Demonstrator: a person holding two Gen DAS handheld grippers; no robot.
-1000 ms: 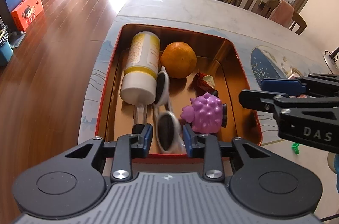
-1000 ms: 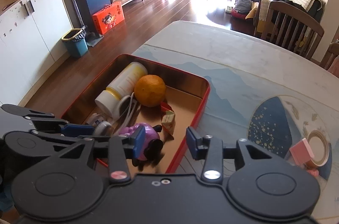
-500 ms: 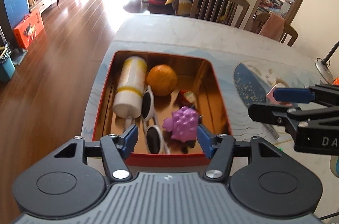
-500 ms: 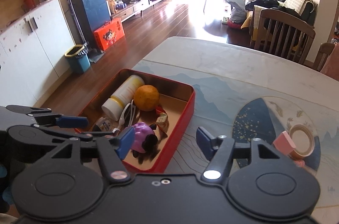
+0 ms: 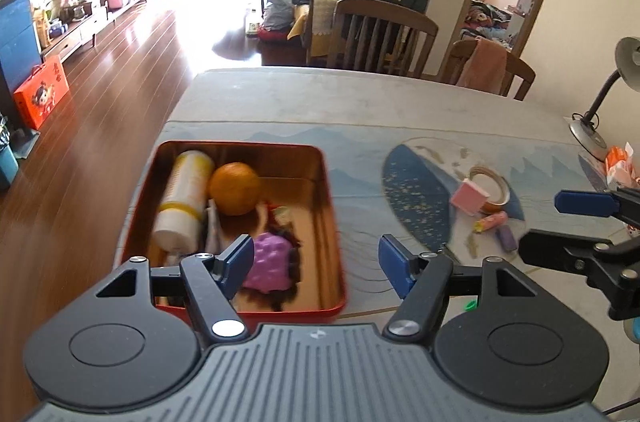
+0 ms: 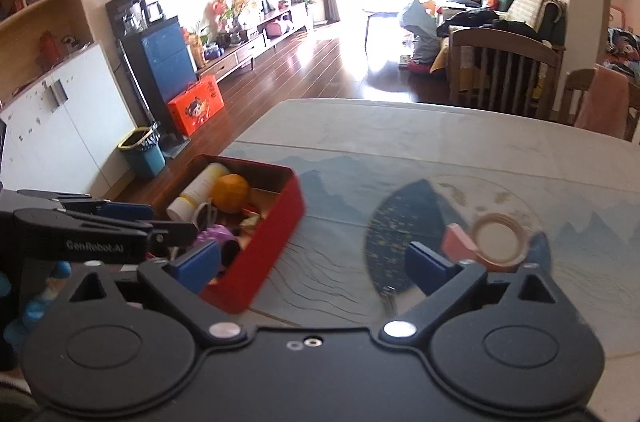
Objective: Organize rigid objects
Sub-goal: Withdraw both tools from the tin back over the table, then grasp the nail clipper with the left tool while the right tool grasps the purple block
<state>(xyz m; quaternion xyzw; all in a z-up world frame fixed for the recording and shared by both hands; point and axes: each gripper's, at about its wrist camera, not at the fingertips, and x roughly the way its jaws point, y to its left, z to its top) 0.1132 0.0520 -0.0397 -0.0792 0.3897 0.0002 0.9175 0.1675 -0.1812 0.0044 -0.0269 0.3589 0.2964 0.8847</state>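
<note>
Both grippers empty over the tabletop (image 5: 280,110), between the tin and the loose things.

My left gripper (image 5: 316,264) and right gripper (image 6: 316,264) are opening their jaws with nothing between them. The red rectangular metal tin (image 5: 334,234) at 10 o'clock already collects the white-and-yellow bottle (image 5: 184,198), round orange fruit (image 5: 234,188) and purple spiky toy (image 5: 268,262). At 2 o'clock the beige tape roll (image 6: 498,236) and pink block (image 5: 468,196) lie outside, I judge next.
</note>
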